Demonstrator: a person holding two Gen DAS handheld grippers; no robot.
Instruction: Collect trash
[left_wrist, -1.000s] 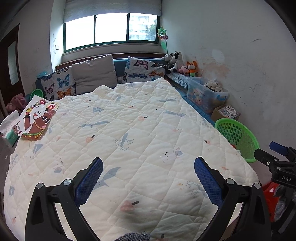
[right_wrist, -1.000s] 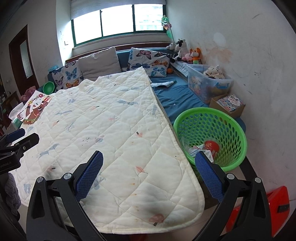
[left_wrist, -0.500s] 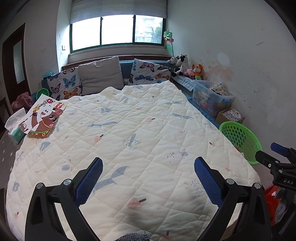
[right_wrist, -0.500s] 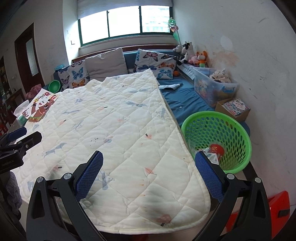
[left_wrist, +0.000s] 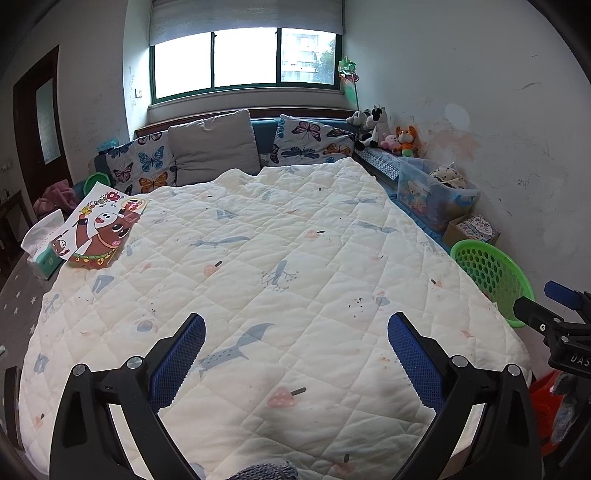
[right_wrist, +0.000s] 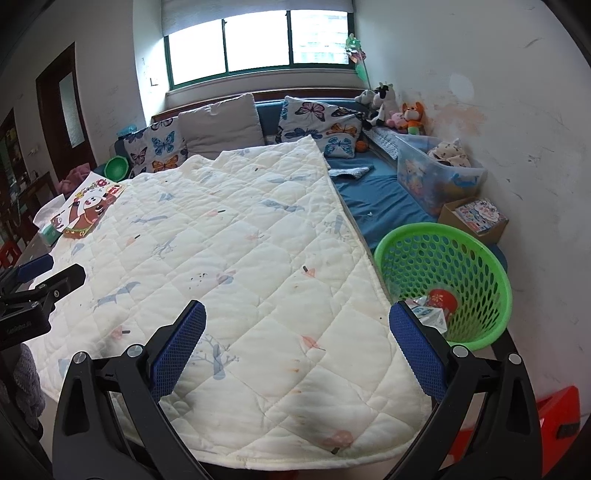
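Trash (right_wrist: 432, 308) lies in the basket (right_wrist: 491, 266) beside the quilt (right_wrist: 236, 258); both my jaws gape empty, farther back than before.

The left gripper (left_wrist: 295, 347) hangs with jaws wide apart and empty above a cream quilt (left_wrist: 280, 266), a green basket (left_wrist: 491, 273) beside the bed's right edge, the right gripper (left_wrist: 554, 314) near it.
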